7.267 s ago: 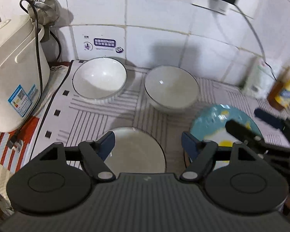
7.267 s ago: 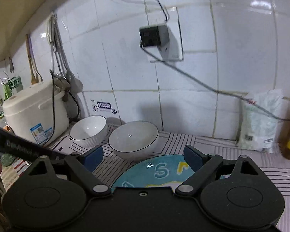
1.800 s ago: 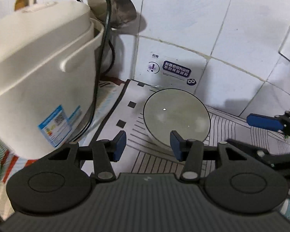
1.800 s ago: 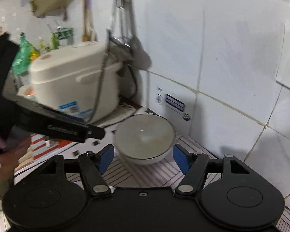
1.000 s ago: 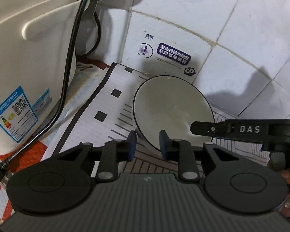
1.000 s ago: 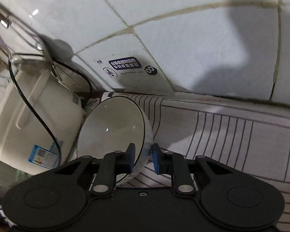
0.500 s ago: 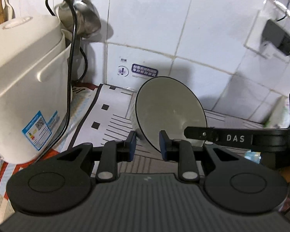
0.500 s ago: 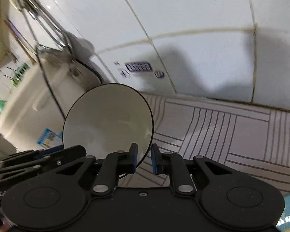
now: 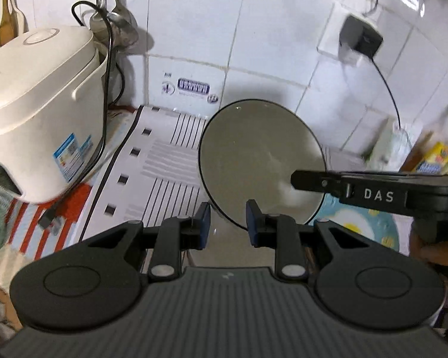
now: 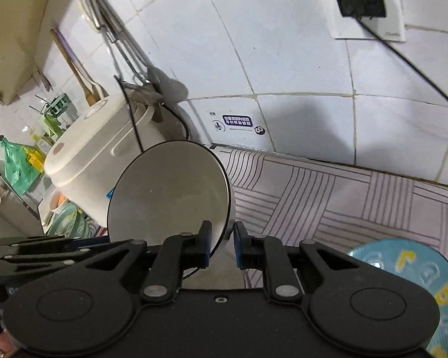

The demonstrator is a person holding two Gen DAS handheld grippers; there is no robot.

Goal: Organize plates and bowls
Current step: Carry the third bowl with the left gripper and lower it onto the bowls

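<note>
A white bowl with a thin dark rim (image 9: pixel 261 161) is held tilted in the air above the striped mat. My left gripper (image 9: pixel 227 228) is shut on its near rim. My right gripper (image 10: pixel 222 246) is shut on the same bowl (image 10: pixel 170 191) at its right edge; its black body shows in the left wrist view (image 9: pixel 373 192). A blue plate with yellow letters (image 10: pixel 415 271) lies on the mat at the lower right, also partly visible in the left wrist view (image 9: pixel 361 223). The second white bowl and the other plate are hidden.
A white rice cooker (image 9: pixel 35 101) with a black cord stands at the left. Ladles hang on the tiled wall (image 9: pixel 116 26). A wall socket with a black plug (image 9: pixel 361 38) is upper right. Bottles and a bag (image 9: pixel 433 155) stand at the far right.
The bowl has been lifted off the mat by both grippers and carried to the right, away from the rice cooker and toward the blue plate.
</note>
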